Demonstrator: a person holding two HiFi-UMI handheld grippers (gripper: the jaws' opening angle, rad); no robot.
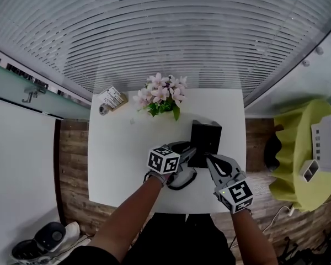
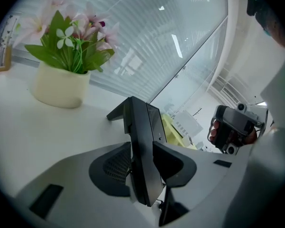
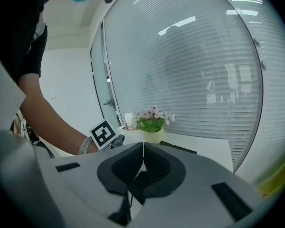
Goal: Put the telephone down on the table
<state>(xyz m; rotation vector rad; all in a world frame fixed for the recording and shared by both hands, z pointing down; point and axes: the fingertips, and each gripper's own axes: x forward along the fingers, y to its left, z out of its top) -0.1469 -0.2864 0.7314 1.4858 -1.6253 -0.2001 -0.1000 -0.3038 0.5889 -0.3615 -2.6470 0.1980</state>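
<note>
Telephone down on the table, jaws loose around it

The left gripper (image 2: 145, 167) is seen with its jaws parted, the black telephone (image 2: 141, 127) standing edgewise between them and apparently not pinched; the right gripper (image 3: 142, 158) is held closed and empty, just right of and nearer than the telephone; the telephone is found on the right half of the white table (image 1: 118, 148), nearer than the flower pot (image 2: 61, 87); its far foot is judged to rest on the tabletop; placement is judged all but done; only the left gripper's withdrawal is left.
</note>
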